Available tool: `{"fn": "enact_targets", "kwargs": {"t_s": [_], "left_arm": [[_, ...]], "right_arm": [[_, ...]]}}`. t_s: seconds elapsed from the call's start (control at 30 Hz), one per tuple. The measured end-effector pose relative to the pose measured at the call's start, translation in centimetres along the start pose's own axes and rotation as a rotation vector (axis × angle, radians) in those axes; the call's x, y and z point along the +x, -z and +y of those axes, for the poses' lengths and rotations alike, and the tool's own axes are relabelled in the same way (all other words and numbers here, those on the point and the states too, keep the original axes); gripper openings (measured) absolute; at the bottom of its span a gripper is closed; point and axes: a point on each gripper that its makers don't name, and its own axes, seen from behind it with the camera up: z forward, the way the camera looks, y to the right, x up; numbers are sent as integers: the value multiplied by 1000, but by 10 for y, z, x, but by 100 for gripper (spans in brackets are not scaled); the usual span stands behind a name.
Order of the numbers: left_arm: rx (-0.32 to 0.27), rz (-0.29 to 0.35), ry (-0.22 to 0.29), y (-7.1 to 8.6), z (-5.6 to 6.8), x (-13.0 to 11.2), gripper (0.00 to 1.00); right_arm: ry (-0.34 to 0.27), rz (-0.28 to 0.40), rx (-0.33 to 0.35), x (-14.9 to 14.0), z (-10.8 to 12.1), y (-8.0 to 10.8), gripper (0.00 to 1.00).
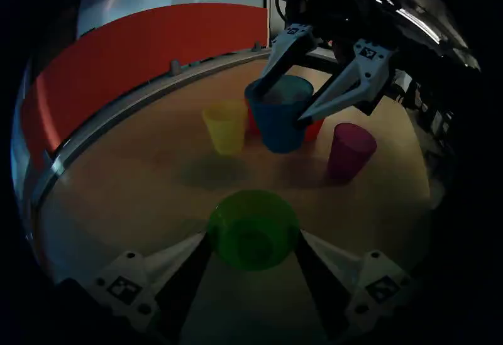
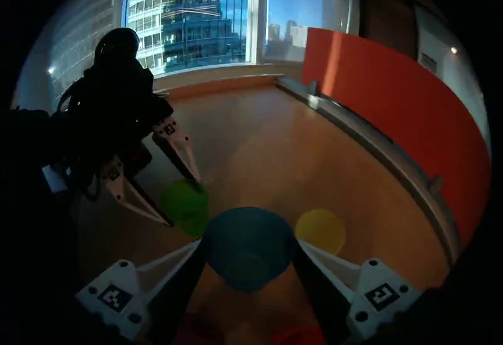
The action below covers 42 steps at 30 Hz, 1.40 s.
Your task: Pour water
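The left tongs were clamped on a green cup, one finger against each side, its mouth open toward the camera. The right tongs gripped a blue cup the same way. In the left gripper view the right tongs reached down from above and held the blue cup mouth up, over the middle of the worktop. Whether either cup held water could not be made out in the dim light.

Around the blue cup stood three others. A yellow cup was just beside it, on the side nearer the worktop's partitioned edge. A red cup stood behind it, mostly hidden by it. A magenta cup stood near it on the opposite side. Bare worktop lay between the green cup and this group.

An orange-red partition ran along one long edge of the worktop. In the right gripper view the left tongs held the green cup beside the blue one, with a person dark behind them and city windows beyond the worktop's far edge.
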Motion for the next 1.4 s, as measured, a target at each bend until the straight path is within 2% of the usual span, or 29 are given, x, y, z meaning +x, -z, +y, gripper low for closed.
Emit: {"fn": "enact_targets", "kwargs": {"t_s": [0.57,0.83,1.4], "left_arm": [[-7,-26,12,1,3,-12,87],[-9,-28,19,6,3,-14,87],[2,-22,15,11,2,-14,87]], "right_arm": [[-23,-62,11,-31,-4,-24,93],[-35,-99,5,-38,-4,-26,93],[-35,-126,-5,-49,-6,-28,93]]}}
